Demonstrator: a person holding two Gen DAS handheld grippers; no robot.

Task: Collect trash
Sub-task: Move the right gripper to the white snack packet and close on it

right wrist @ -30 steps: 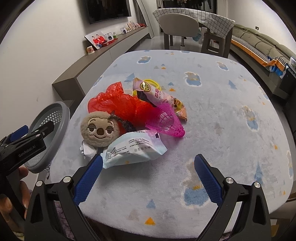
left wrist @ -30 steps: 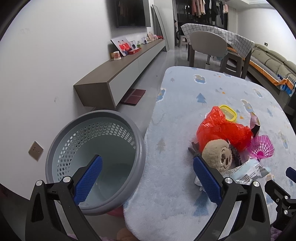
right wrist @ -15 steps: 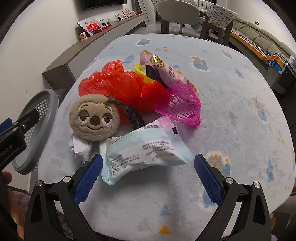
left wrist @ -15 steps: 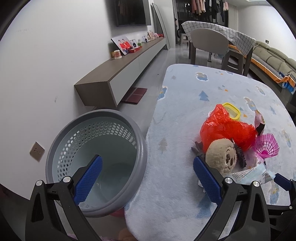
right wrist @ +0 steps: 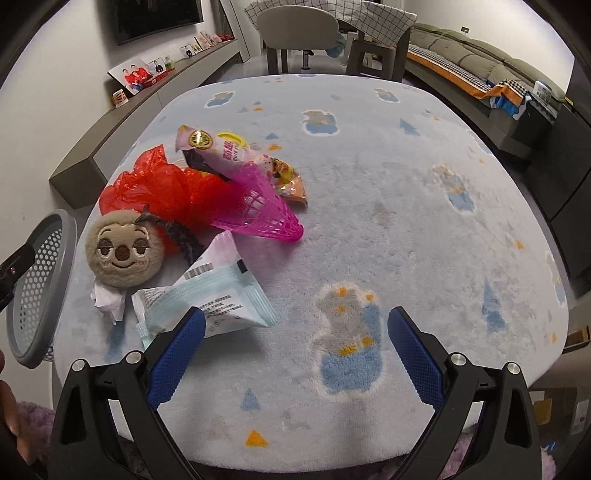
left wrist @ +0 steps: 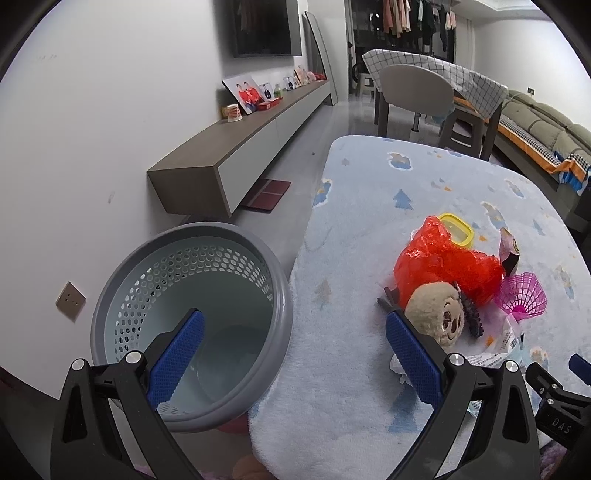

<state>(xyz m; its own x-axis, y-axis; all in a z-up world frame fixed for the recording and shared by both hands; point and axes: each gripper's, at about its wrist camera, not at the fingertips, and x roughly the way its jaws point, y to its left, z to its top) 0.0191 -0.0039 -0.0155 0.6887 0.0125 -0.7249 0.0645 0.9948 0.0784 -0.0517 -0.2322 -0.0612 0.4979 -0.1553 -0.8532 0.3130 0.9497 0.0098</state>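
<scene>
A pile lies on the pale blue fleece table (right wrist: 369,192): a red plastic bag (right wrist: 155,188), a pink mesh cone (right wrist: 264,210), a pink snack wrapper (right wrist: 225,155), a pale blue wipes packet (right wrist: 210,295), crumpled white paper (right wrist: 109,302) and a round sloth plush (right wrist: 123,253). My right gripper (right wrist: 293,350) stands open, its left finger just in front of the packet. My left gripper (left wrist: 295,354) is open between the grey perforated bin (left wrist: 192,314) and the table (left wrist: 369,369), with the plush (left wrist: 437,314) beyond its right finger.
The bin (right wrist: 40,291) stands on the floor at the table's left edge. A low wall shelf (left wrist: 240,155) with photo frames runs along the left wall. A chair (right wrist: 295,33) and a sofa (right wrist: 480,62) stand beyond the far side.
My right gripper has moved forward and down toward the pile, so the blue packet now sits right at its left finger. The left gripper shifted slightly and stays open.
</scene>
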